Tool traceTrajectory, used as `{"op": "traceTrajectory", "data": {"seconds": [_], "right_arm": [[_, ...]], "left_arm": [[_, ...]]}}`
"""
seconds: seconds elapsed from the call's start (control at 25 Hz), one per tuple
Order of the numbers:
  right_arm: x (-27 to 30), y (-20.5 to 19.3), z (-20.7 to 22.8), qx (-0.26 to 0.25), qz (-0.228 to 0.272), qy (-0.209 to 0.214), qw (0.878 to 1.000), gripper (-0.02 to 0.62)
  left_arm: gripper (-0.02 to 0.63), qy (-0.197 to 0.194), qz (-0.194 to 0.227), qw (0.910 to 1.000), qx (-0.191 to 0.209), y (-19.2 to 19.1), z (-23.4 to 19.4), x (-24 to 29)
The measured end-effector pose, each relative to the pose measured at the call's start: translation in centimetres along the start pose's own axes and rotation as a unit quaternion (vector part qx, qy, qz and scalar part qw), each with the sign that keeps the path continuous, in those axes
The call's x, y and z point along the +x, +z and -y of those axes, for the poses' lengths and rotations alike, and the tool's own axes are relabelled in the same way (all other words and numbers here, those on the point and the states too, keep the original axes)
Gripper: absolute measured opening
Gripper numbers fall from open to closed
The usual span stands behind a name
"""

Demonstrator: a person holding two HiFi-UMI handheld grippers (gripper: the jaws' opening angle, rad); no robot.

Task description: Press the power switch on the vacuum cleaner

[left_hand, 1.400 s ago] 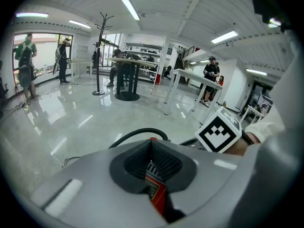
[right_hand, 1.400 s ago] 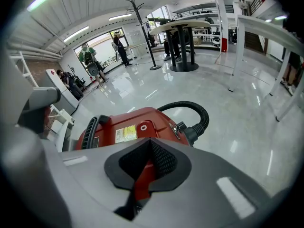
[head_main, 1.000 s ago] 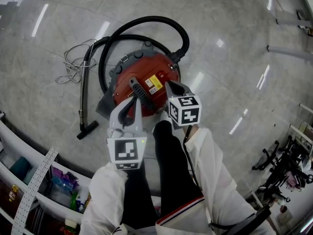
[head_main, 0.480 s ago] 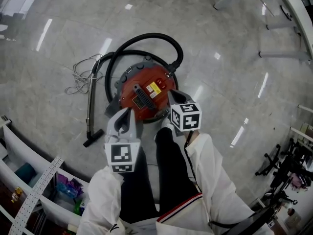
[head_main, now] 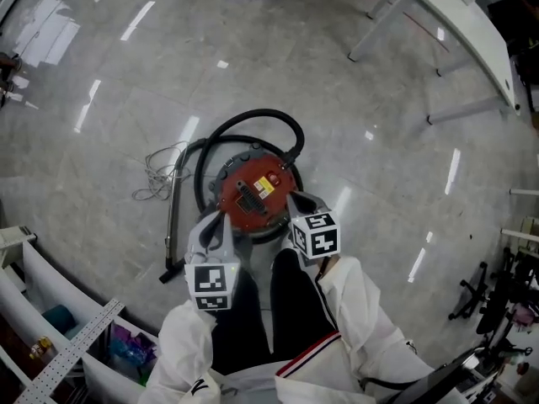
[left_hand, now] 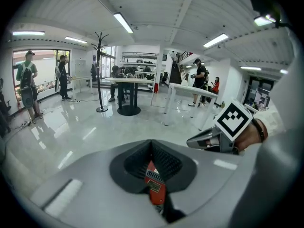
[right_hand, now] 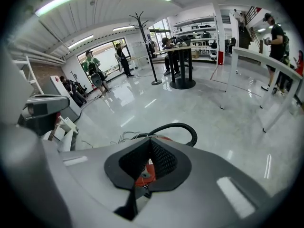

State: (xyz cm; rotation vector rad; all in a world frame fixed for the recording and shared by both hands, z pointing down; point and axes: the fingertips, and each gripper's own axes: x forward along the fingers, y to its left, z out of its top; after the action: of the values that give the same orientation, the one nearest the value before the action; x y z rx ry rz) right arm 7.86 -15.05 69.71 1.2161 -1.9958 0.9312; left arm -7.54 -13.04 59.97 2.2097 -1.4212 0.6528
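1. Glossy grey floor [head_main: 379,124] holds the red vacuum cleaner [head_main: 253,194], hose [head_main: 257,113] looped round it, cord [head_main: 157,175] beside; left gripper [head_main: 221,220] and right gripper [head_main: 296,199] hang over its near edge.
2. Left gripper view: jaws closed, empty; coat stand [left_hand: 100,70] beyond.
3. Right gripper view: jaws together, empty, vacuum cleaner below.

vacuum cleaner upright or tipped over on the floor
Upright: the vacuum cleaner sits on the floor, its red top facing up.
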Motion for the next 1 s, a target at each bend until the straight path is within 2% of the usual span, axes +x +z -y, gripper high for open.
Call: {"op": "traceTrajectory", "data": {"seconds": [0.48,0.8,1.0], "right_arm": [[-9.7,6.5,-3.6,-0.019,0.052,0.023,0.998,0.0],[-16.2,9.7,-5.7,-0.027,0.086,0.044,0.995,0.0],[-19.4,11.9,-6.9,-0.031,0.117,0.05,0.991,0.0]], "left_arm": [[0.0,0.024,0.035,0.9991,0.007,6.7,-1.1,-4.7],[0.0,0.005,0.075,0.9971,0.017,11.6,2.1,-7.8],[0.0,-0.002,0.085,0.9963,0.012,13.1,3.0,-8.5]]}}
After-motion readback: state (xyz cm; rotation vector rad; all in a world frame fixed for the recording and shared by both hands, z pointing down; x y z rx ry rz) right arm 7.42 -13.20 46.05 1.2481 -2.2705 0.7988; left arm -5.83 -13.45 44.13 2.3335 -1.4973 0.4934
